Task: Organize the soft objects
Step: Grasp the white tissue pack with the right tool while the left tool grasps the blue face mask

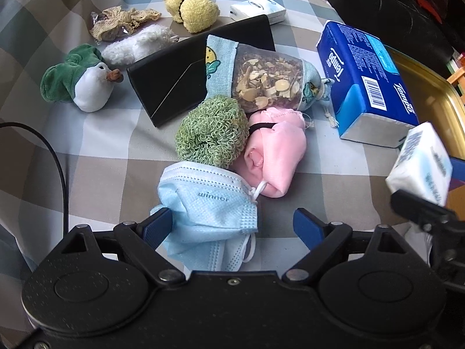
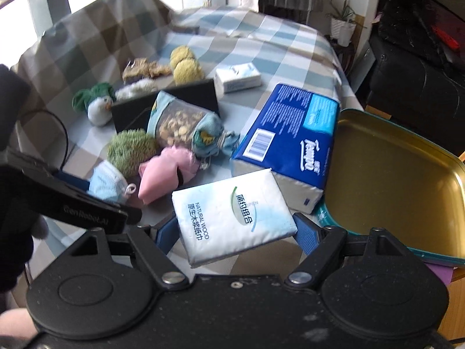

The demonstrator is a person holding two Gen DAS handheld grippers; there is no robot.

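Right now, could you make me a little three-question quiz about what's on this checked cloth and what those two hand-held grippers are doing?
1. True or false: the right hand-held gripper holds a white tissue pack.
2. What lies between the open fingers of the left hand-held gripper? A) green plush duck B) light blue face mask C) yellow towel roll
3. Fill in: the blue Tempo tissue pack lies beside a gold-coloured ____.

Key: 1 true. 2 B, the light blue face mask; the green plush duck and yellow towel roll lie farther off. 3 tray.
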